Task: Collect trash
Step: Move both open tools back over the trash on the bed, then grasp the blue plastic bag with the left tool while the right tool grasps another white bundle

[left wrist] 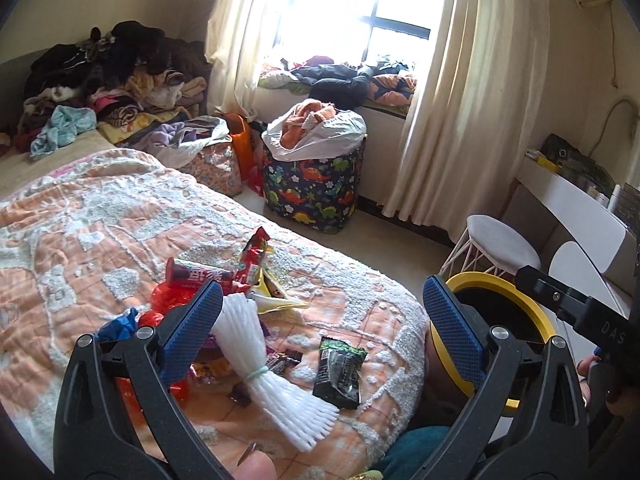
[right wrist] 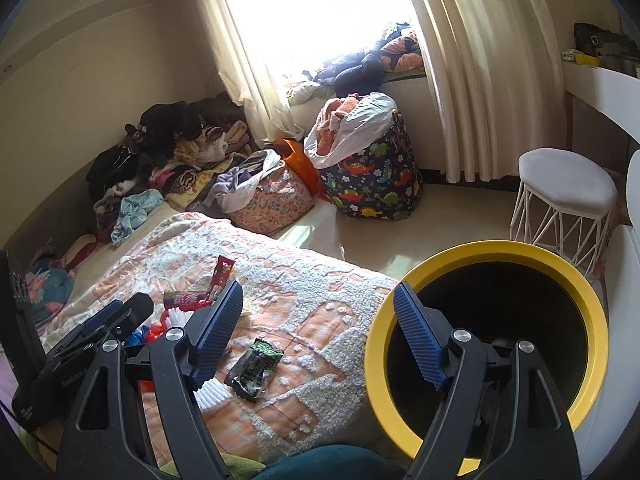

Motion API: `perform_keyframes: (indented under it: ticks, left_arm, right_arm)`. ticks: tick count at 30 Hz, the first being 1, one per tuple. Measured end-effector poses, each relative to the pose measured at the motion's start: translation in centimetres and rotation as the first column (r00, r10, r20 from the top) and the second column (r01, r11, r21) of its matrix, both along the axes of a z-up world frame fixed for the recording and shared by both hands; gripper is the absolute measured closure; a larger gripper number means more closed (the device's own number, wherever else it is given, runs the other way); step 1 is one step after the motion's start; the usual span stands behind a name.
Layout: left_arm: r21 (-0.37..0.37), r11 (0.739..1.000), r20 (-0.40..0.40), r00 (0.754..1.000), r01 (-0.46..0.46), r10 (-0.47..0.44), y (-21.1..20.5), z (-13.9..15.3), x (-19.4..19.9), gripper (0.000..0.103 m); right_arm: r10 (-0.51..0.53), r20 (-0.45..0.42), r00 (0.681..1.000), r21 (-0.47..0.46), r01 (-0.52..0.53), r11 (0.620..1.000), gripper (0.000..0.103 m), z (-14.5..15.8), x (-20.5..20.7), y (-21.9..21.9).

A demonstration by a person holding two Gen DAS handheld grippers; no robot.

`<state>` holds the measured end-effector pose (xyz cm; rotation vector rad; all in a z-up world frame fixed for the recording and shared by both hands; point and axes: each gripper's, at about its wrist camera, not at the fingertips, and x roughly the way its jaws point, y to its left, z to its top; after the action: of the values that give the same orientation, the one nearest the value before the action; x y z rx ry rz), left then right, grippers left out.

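A crumpled dark green-and-black foil snack wrapper (left wrist: 339,372) lay alone on the peach-and-white tufted bedspread (left wrist: 100,240), lower centre of the left wrist view, near the bed's rounded corner. Left of it sat a white ribbed foam sleeve (left wrist: 256,364) bound with a pale band, and behind that a heap of red and yellow packets (left wrist: 224,276). The left tool (left wrist: 320,340) hung over the litter with both blue pads spread wide and nothing between them; the right tool (right wrist: 316,332), equally wide and empty, straddled the gap between the bed and the round black bin with a yellow rim (right wrist: 592,320), which stood just beside the bed at the lower right. The lone wrapper looked the easiest pick: pinch its raised crinkle, not the blanket pile. Open floor lay beyond the bin; a white wire-legged stool (right wrist: 568,192) stood near its far side.
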<state>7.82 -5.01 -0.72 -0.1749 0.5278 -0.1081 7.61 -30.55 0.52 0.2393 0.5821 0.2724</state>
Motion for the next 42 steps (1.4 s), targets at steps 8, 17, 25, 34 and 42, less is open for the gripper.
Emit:
perform_keyframes:
  ticks: [8, 17, 25, 34, 42]
  left_arm:
    - [-0.009, 0.998, -0.004, 0.998, -0.058, 0.058, 2.6, -0.1, -0.1, 0.011]
    - [-0.027, 0.991, -0.029, 0.991, -0.132, 0.131, 6.2, -0.7, -0.2, 0.011]
    - [-0.045, 0.975, -0.068, 0.975, -0.217, 0.213, 9.9, -1.9, -0.5, 0.011]
    - [-0.066, 0.959, -0.124, 0.955, -0.277, 0.268, 13.4, -3.5, -0.7, 0.011]
    - [-0.114, 0.948, -0.205, 0.941, -0.296, 0.269, 15.5, -5.8, -0.2, 0.011]
  right_arm:
    - [0.074, 0.002, 0.997, -0.027, -0.074, 0.997, 0.028, 0.1, -0.9, 3.3]
    - [0.188, -0.024, 0.982, -0.075, -0.19, 0.979, 0.028, -0.8, -2.0, 8.1]
    - [0.252, -0.067, 0.965, -0.13, -0.259, 0.957, 0.028, -2.0, -2.3, 11.6]
    - [0.317, -0.128, 0.94, -0.202, -0.338, 0.919, 0.028, -4.0, -2.0, 15.5]
    - [0.348, -0.214, 0.913, -0.264, -0.397, 0.879, 0.028, -6.4, -0.8, 18.7]
